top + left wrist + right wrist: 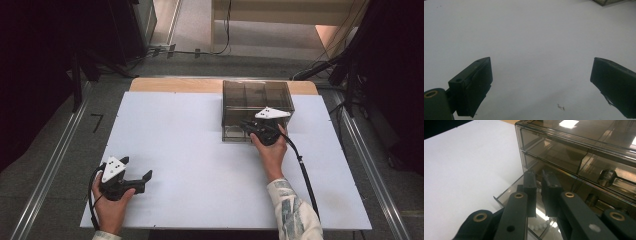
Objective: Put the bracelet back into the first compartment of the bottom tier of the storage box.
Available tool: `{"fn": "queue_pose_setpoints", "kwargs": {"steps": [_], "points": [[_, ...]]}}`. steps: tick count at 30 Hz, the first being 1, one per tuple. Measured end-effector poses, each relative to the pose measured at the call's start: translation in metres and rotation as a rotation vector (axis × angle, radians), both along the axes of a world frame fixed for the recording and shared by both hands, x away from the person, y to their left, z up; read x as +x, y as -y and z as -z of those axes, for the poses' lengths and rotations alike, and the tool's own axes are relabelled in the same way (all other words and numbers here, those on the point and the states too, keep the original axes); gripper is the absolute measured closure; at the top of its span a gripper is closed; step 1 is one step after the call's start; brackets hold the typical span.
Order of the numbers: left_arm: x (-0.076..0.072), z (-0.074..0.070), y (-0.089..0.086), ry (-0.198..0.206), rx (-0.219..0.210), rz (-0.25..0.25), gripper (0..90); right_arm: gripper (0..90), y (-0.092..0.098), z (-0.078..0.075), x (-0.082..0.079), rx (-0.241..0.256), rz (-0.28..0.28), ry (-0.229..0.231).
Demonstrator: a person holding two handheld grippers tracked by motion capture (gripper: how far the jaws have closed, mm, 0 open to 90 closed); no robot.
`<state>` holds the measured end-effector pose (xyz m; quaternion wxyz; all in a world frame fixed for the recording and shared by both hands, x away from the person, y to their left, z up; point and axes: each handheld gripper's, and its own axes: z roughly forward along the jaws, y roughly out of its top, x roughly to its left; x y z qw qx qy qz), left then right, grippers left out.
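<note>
At near left, the left hand-held gripper (pixel 137 172) rests on the white surface (pixel 200 165), jaws spread wide and empty. At far right, the right hand-held gripper (pixel 538 185), jaws nearly closed, reaches over the open bottom drawer (pixel 510 195) of a smoky transparent drawer box (pixel 257 107); whether it grips anything is unclear.

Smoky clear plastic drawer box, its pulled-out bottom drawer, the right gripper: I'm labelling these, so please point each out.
Smoky clear plastic drawer box (pixel 260 92): high view, top panel.
Pulled-out bottom drawer (pixel 507 192): right gripper view, side wall.
Right gripper (pixel 538 176): right gripper view, midway between fingertips.
</note>
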<state>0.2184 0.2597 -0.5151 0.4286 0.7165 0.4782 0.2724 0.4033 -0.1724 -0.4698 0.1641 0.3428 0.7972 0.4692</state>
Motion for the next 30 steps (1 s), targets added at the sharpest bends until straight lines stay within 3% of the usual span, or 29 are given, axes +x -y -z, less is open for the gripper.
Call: {"fn": "queue_pose_setpoints", "kwargs": {"steps": [14,30], "points": [[0.000,0.000,0.000,-0.001,0.002,-0.001,4.8,65.6,0.012,-0.003,-0.005,-0.013,-0.022,-0.004],[0.000,0.000,0.000,-0.002,0.006,-0.001,4.8,59.7,0.036,-0.006,-0.017,-0.036,-0.028,-0.007]]}}
